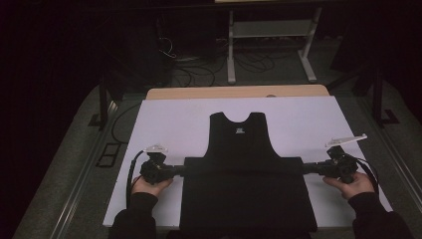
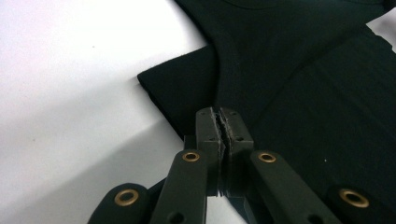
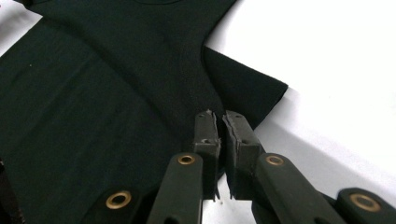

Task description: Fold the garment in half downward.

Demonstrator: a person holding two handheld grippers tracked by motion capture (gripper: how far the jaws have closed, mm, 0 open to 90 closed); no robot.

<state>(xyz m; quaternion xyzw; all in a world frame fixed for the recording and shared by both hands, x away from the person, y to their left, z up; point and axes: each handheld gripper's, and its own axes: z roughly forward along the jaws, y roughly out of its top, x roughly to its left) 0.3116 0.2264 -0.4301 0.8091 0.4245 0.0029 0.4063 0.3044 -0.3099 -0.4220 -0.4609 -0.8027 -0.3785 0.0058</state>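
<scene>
A black T-shirt (image 1: 244, 149) lies flat on the white board (image 1: 169, 119), collar at the far side, with a wider folded band across its middle. My left gripper (image 1: 183, 169) is at the band's left end and my right gripper (image 1: 304, 168) at its right end. In the left gripper view the jaws (image 2: 223, 122) are pressed together over the shirt's (image 2: 303, 70) edge, just short of a cloth corner. The right gripper view shows the same: the right gripper (image 3: 220, 122) is shut on the shirt (image 3: 93, 93). A hand holds each gripper near the board's front.
The white board rests on a wooden table (image 1: 234, 92) whose far edge shows. Behind it on the floor are cables (image 1: 199, 69) and a white metal stand (image 1: 271, 30). Bare white board lies on both sides of the shirt.
</scene>
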